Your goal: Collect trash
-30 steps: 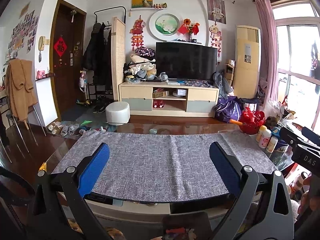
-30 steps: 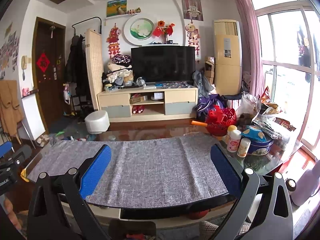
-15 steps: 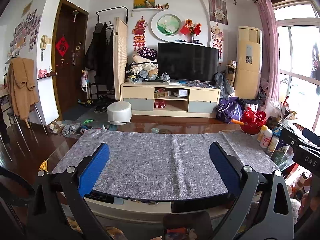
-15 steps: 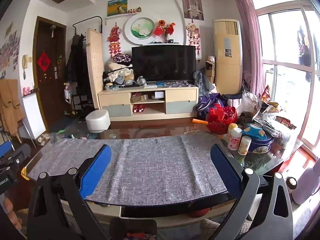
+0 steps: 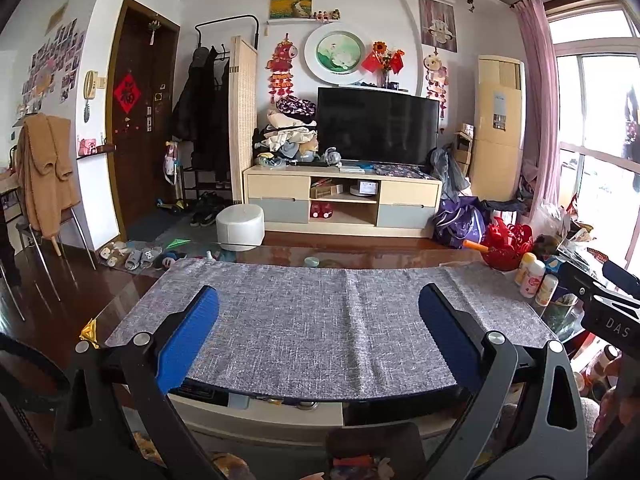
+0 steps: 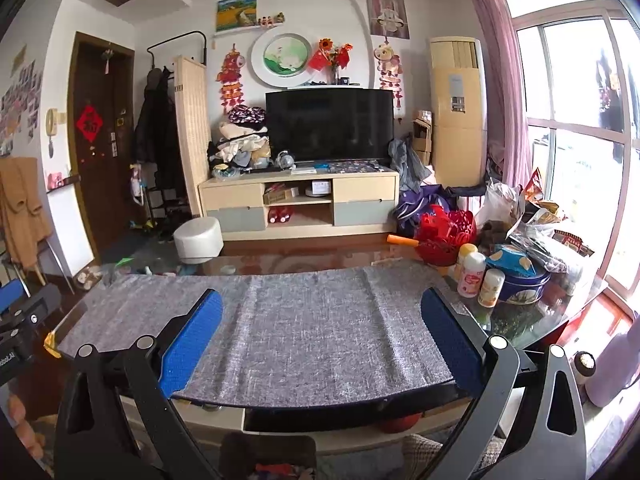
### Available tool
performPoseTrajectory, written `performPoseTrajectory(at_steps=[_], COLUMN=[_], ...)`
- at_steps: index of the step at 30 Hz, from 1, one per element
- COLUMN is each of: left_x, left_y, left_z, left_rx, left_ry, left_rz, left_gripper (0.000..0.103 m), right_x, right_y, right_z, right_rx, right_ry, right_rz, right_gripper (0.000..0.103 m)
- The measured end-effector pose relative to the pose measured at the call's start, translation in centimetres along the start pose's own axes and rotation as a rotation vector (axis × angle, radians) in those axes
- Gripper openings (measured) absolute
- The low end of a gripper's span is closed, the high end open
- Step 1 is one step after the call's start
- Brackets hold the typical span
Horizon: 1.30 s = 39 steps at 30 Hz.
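Blue-padded left gripper and right gripper gape wide (both empty).

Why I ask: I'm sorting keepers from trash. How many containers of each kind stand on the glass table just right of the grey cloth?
Small white bottles: 3
Blue round tin: 1
Red basket: 1
Total: 5
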State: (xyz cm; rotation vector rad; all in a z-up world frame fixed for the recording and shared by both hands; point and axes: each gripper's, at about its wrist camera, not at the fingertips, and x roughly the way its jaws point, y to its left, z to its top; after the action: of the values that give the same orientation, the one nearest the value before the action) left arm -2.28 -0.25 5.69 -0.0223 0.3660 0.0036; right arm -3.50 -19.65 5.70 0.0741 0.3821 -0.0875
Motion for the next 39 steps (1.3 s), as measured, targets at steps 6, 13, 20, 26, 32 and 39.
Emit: performPoseTrajectory(at_steps=[6, 13, 20, 26, 32, 39], left_x=[-0.3, -0.4, -0.6, -0.7, -0.9, -1.0], left_y=[-0.2, -0.2, -0.2, -0.4, -1.4, -1.5], left_z=[-0.1, -0.2, -0.3, -0.2, 0.0, -0.1], left_rx=[0.000, -0.001, -0.004, -0.005, -0.006, 0.001], left_ry=[-0.003, -0.002, -0.003, 0.004, 0.022, 0.010], left_rz=[0.001, 0.003, 0.004, -0.004, -0.008, 0.008], left_gripper=[0.095, 0.095, 0.095, 0.095, 0.095, 0.095], right_x=[-0.1, -0.2, -0.1, -0.1, -0.7, -0.4], right_y=[0.0, 0.1, 0.0, -0.1, 0.1, 0.0], right_z=[-0.1, -0.1, -0.1, -0.2, -0.3, -0.5], right_rx=[0.001, 0.001, 0.001, -0.001, 0.006, 0.018], right_ry=[-0.001, -0.002, -0.001, 0.001, 0.006, 0.015], right_rz=[0.003, 0.003, 0.003, 0.000, -0.019, -0.026], right_gripper=[0.100, 0.100, 0.100, 0.100, 0.100, 0.100])
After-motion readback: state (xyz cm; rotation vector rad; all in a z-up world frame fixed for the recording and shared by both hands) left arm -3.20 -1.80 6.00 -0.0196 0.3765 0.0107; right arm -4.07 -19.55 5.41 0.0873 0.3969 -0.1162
